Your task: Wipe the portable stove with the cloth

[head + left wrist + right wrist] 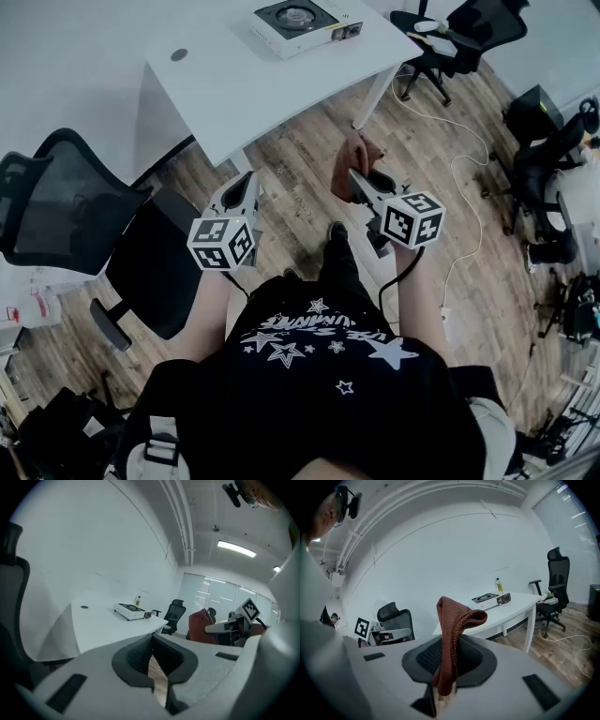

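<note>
The portable stove (302,23) is a white box with a black round burner, standing on the far end of the white table (234,84). It also shows small in the left gripper view (132,611) and the right gripper view (490,598). My right gripper (359,180) is held over the wooden floor, well short of the table, shut on a reddish-brown knitted cloth (452,630) whose folded end sticks up above the jaws. My left gripper (247,186) is level with it to the left, shut with nothing between its pads (140,660).
A black mesh office chair (84,225) stands close on my left. More black chairs (459,33) stand beyond the table's right end. A white cable (464,178) trails over the wooden floor at right. A small bottle (499,585) stands behind the stove.
</note>
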Tool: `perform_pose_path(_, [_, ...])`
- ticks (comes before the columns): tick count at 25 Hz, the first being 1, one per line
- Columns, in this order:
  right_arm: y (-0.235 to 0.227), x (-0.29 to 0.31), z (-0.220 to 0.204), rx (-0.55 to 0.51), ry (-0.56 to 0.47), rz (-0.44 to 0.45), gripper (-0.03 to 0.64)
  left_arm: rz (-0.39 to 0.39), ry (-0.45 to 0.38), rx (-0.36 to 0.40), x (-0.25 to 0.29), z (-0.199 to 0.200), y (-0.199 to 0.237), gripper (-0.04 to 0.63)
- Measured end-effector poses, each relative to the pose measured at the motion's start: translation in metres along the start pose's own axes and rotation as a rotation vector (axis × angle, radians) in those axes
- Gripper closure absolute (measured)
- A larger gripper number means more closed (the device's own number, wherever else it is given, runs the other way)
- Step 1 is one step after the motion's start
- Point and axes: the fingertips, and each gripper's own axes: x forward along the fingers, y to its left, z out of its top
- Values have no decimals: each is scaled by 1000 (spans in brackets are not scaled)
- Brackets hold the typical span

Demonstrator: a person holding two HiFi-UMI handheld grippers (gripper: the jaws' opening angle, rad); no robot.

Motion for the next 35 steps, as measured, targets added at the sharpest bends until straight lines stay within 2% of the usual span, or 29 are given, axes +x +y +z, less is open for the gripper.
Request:
perform_pose_path(12, [14, 13, 11, -28, 10, 43, 552, 26, -17, 28, -15, 13, 8, 586])
perform_pose_path(18, [22, 24, 2, -46, 47, 69, 552, 31, -9, 28, -16, 7, 15, 586])
perform_pose_path(24, [24, 34, 0, -89, 62, 49, 553, 30, -1, 9, -20, 4, 23, 586])
perform_pose_path(28, [19, 38, 5, -138, 74, 43, 552, 35, 13, -13, -14, -2, 30, 586])
perform_pose_path(35, [-23, 51, 14, -64, 59, 62, 552, 52, 32, -19, 25, 0, 31, 586])
